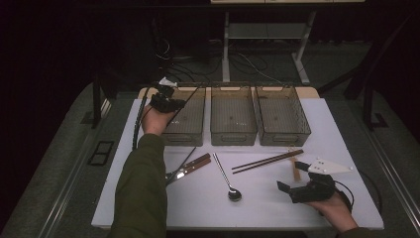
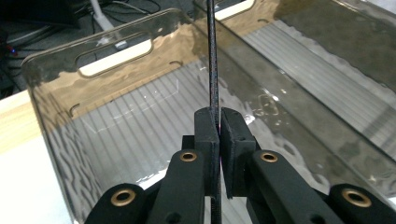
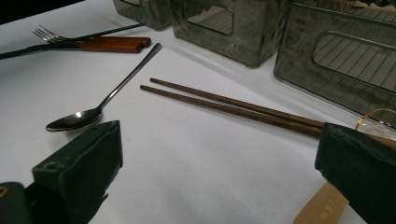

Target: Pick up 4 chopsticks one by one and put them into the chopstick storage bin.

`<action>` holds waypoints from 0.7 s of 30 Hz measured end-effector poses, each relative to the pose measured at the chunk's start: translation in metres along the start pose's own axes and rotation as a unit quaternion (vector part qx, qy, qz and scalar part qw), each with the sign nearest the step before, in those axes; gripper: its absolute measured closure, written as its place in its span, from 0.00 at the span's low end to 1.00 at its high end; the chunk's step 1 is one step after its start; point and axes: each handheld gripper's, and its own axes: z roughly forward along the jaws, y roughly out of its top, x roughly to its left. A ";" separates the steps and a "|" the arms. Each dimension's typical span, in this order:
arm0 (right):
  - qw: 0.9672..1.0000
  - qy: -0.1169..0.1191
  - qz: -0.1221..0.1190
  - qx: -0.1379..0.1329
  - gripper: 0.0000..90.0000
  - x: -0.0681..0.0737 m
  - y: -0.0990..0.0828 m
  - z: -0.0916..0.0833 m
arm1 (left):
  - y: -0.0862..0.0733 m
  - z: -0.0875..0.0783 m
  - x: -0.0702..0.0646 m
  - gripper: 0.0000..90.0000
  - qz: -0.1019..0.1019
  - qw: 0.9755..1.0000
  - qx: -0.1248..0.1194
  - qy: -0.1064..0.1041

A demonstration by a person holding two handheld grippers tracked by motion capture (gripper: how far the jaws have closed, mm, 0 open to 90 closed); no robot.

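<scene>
Up at the far left, the left gripper [image 1: 167, 101] hangs over the left bin [image 1: 186, 130], one of three smoky see-through bins lined up along the back of the white table [image 1: 208, 198]. Its jaws are pinched tight on a thin black rod [image 2: 213, 70]. From the left gripper view that rod runs straight up between the pads and on past the bin's far wall, where a handle slot is cut. I can't tell what kind of utensil it is; all I get is a slim dark shaft. The ribbed floor of the bin lies right below the jaws.

Down on the near right, the right gripper [image 1: 297, 187] rests low over the table with its jaws spread wide and nothing between them. Just ahead of it lies a pair of brown chopsticks [image 3: 233, 107], side by side and slanting across the cloth. Left of those, a metal spoon [image 3: 93, 112] lies with its bowl toward the near edge. Farther left sit a fork [image 3: 49, 35] and wooden-handled cutlery [image 3: 114, 44], close to the person's green sleeve [image 1: 141, 188]. The middle bin [image 1: 233, 134] and the right bin [image 1: 282, 136] stand beside the first one.
</scene>
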 end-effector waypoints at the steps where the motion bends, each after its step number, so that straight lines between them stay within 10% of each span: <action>1: 1.000 -0.001 0.000 -0.002 0.01 0.000 0.000 0.000 | -0.001 0.001 0.001 0.95 -0.005 1.000 0.001 0.002; 13: 1.000 0.000 0.001 -0.004 0.01 0.001 0.001 0.000 | -0.009 0.021 0.005 0.93 -0.043 0.997 0.052 0.042; 21: 1.000 0.000 0.002 -0.008 0.01 0.001 0.001 -0.001 | -0.005 0.017 -0.001 0.73 -0.033 0.998 0.043 0.036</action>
